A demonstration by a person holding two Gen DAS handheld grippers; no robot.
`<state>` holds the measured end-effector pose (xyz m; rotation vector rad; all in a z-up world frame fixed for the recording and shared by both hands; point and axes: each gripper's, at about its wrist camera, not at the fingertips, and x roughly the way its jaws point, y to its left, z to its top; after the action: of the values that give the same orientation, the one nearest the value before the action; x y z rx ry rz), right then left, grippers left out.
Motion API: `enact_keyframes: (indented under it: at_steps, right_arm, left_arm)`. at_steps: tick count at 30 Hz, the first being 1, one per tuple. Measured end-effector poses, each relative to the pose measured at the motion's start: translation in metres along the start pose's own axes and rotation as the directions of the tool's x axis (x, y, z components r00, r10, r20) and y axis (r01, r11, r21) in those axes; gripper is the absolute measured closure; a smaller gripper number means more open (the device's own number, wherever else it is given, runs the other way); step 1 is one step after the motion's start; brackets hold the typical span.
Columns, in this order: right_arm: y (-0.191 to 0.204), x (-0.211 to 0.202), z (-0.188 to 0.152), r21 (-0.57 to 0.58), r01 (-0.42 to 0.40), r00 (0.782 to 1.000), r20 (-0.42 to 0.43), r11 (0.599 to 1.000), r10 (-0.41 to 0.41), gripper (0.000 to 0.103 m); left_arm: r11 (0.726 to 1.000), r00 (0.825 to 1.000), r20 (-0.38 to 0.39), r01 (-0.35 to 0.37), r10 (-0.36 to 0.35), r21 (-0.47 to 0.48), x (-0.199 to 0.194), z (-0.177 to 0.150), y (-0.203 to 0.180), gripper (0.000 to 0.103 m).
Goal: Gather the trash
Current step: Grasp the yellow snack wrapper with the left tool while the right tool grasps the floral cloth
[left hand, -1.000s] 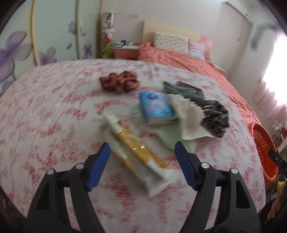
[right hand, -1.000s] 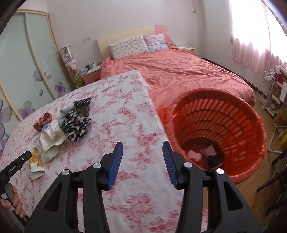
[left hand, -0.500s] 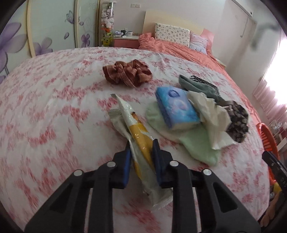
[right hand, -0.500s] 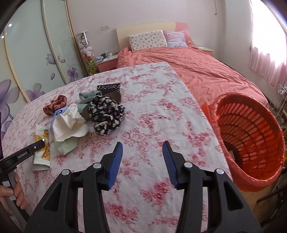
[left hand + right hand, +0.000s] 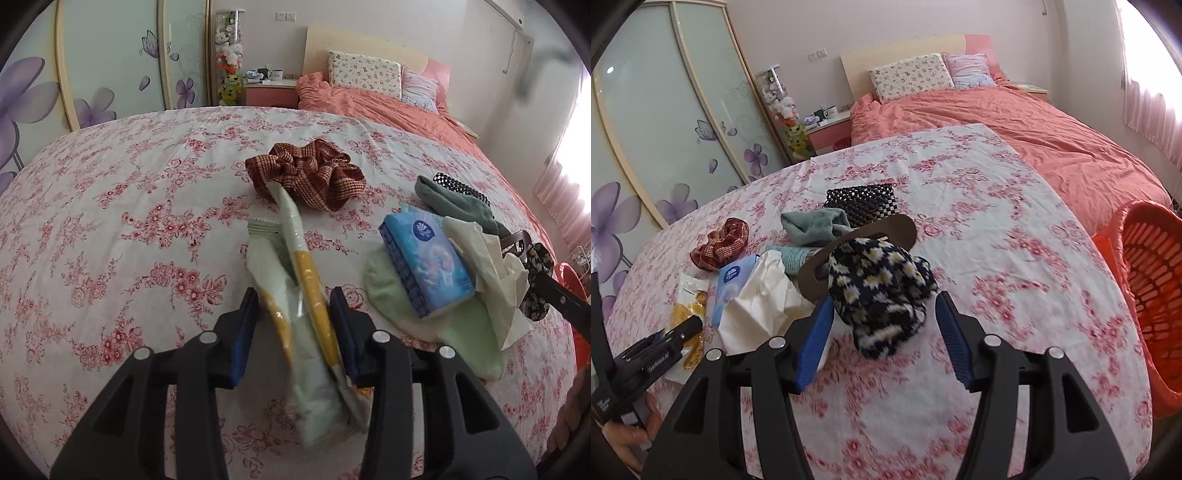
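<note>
Pale green and yellow snack wrappers [image 5: 295, 280] lie on the flowered bedspread [image 5: 129, 221]. They stand between the blue pads of my left gripper [image 5: 292, 291]. Both pads touch them while the jaws are opening. Their far tip reaches the brown scrunchie [image 5: 310, 177]. A crumpled white tissue [image 5: 757, 295] rests beside a blue tissue pack [image 5: 729, 280]. My right gripper [image 5: 884, 297] is open and its jaws are opening. A black floral cloth [image 5: 879, 306] lies just ahead between its fingertips, untouched. The orange basket [image 5: 1152, 295] stands beside the bed at the right.
The pile also holds a pale green sock [image 5: 454, 325], a teal cloth [image 5: 812, 225], a brown flat sole [image 5: 886, 229] and a black beaded piece [image 5: 864, 203]. A coral bed [image 5: 1034, 122] lies behind. A hand [image 5: 624, 439] holds the left gripper.
My left gripper moved in over the wrappers, pinched them, then widened a little. My right gripper swung left from the basket to the pile and its jaws spread.
</note>
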<state>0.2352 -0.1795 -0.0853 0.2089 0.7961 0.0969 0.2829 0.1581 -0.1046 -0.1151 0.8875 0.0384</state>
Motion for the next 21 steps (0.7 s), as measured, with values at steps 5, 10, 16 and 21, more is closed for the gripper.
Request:
enact_keyframes:
  at_steps: [5,10,16,21]
  right_arm:
    - [-0.004,0.014,0.000,-0.015,0.022,0.999,-0.045,1.000,-0.023,0.069]
    - [-0.016,0.006,-0.009,-0.014,0.033,0.999,-0.028,0.999,-0.034,0.087]
    - [-0.033,-0.003,-0.010,-0.009,0.149,0.989,-0.014,0.989,-0.150,0.088]
    - [-0.038,-0.007,-0.009,-0.002,0.269,0.963,0.016,0.963,-0.269,0.090]
  left_arm:
    - [1.000,1.000,-0.002,-0.002,0.002,0.005,0.002,0.000,-0.001,0.062]
    - [1.000,1.000,-0.005,-0.014,0.014,0.019,0.003,0.000,-0.003,0.062]
    - [1.000,1.000,-0.005,-0.015,0.015,0.020,0.003,0.000,-0.004,0.061]
    - [1.000,1.000,-0.005,-0.013,0.013,0.018,0.003,0.001,-0.004,0.061]
